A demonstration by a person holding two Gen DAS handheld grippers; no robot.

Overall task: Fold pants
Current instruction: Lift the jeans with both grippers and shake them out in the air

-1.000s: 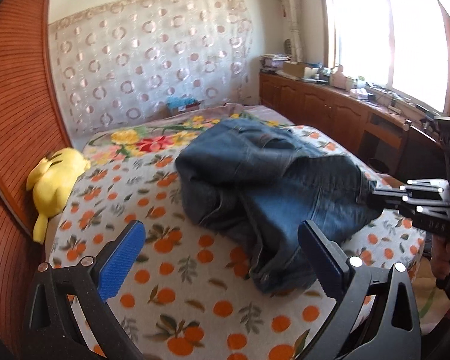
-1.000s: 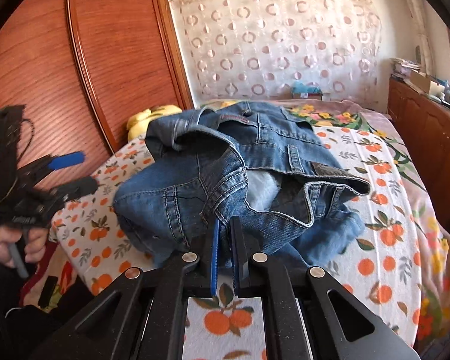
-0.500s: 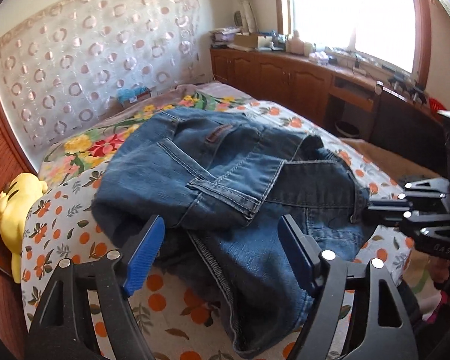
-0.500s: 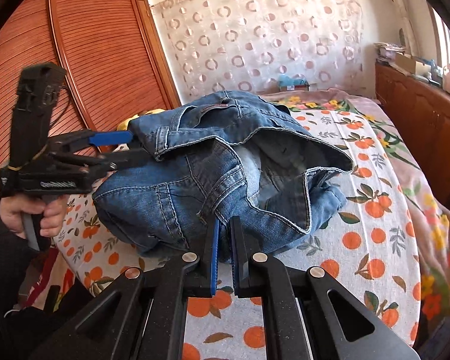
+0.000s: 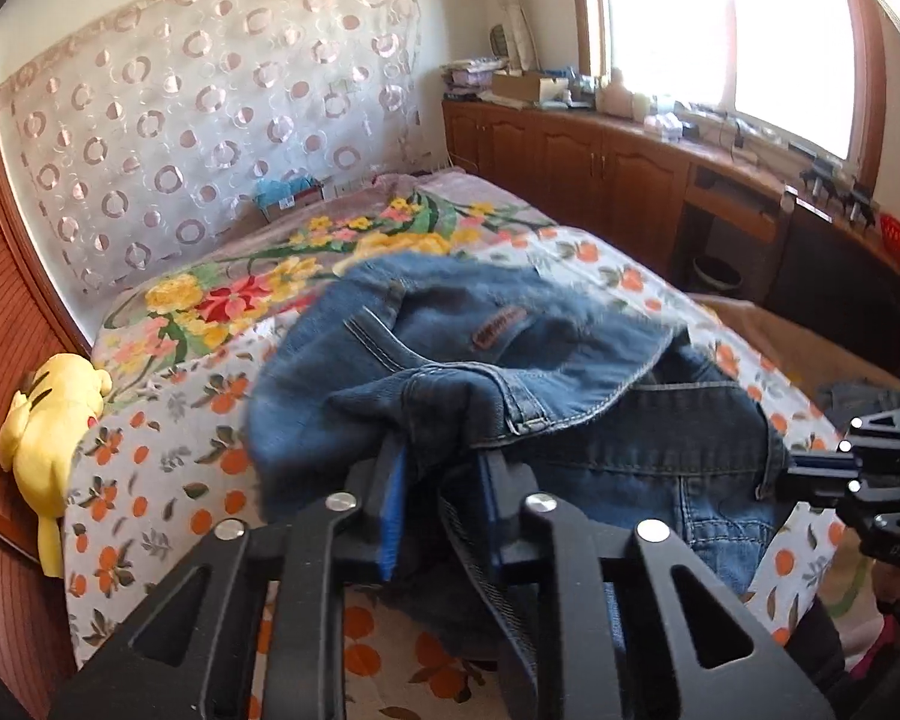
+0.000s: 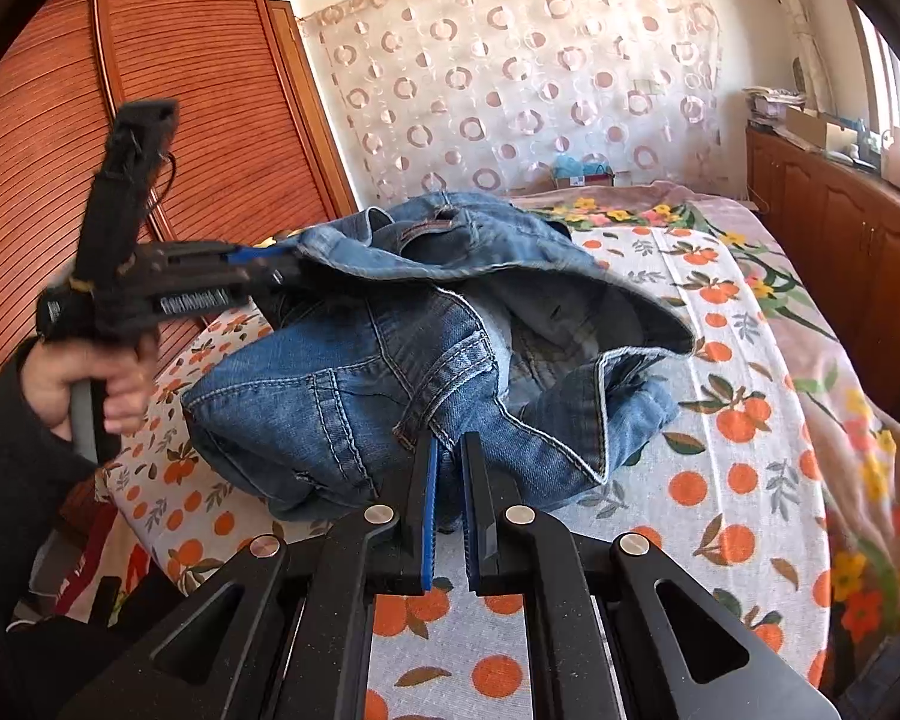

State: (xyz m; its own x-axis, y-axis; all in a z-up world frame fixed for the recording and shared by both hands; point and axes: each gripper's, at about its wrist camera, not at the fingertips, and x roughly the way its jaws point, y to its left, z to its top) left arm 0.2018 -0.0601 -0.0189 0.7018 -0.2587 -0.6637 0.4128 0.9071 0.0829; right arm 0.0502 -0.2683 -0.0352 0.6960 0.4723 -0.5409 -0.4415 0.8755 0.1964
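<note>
In the left wrist view, our left gripper [image 5: 438, 510] has its blue-padded fingers drawn in on a bunched fold of the jeans [image 5: 570, 384], denim filling the gap between them. We judge this hold is meant to lift one waistband end off the bed [image 5: 168, 480] so the heap can open out. The jeans sit crumpled near the bed's near edge, a leather patch facing up. Toward the bed's right edge our right gripper [image 5: 810, 471] pinches the other side of the cloth. A yellow plush toy [image 5: 48, 432] lies along the bed's left edge, against the wooden wardrobe, well apart from the work.

In the right wrist view, the right gripper [image 6: 448, 480] shows its fingers nearly together with a hem of denim pinched between them. The left gripper [image 6: 270, 264], held by our left hand [image 6: 84, 384], carries its edge higher, so the jeans [image 6: 342, 396] drape between the two holds. We judge that spreading comes first, and folding has not begun.
</note>
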